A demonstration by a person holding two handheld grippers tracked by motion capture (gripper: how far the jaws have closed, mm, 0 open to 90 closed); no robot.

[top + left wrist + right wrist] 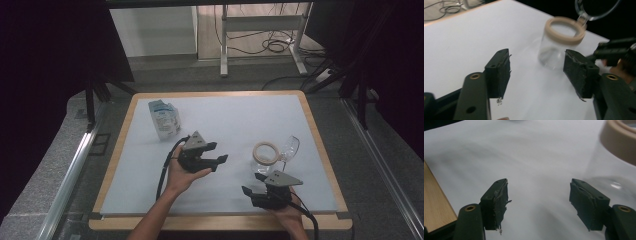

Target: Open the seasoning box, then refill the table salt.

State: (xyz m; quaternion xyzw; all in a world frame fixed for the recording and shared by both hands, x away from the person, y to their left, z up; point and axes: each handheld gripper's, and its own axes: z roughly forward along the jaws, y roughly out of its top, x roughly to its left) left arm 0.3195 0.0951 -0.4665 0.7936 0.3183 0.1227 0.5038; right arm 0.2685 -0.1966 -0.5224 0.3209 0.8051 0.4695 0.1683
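pouch [163, 118]: white-and-blue soft pack, far-left part of the white table mat [235, 117], lying clear of both hands. Untouched, well apart from the work zone, so probably staged for a different step.

left gripper [219, 152]: held low over mat centre, jaws spread wide, nothing between them. It points right, toward the jar. In the left gripper view the jar sits beyond the gap between the pads [503, 72], not inside it. Reads as lined up for a side grab on the glass wall.

jar [264, 159]: clear glass, upright on the mat right of centre, tan ring [564, 30] around the open mouth. Free-standing, no pad on it. Upright with the mouth up makes sense if something is to go in.

lid [290, 146]: clear, domed, hanging off the jar's right side, tipped outward. It looks hinged or leaning there; can't tell which. Swung away, it leaves the mouth open.

right gripper [252, 184]: near the front edge of the mat, just in front of the jar, jaws wide and empty. In the right gripper view the jar wall [614, 175] is off to the right of the gap, close. Likely waiting to steady the jar or take the lid.

risk: glass is slick, so a pinch high up could tip it.
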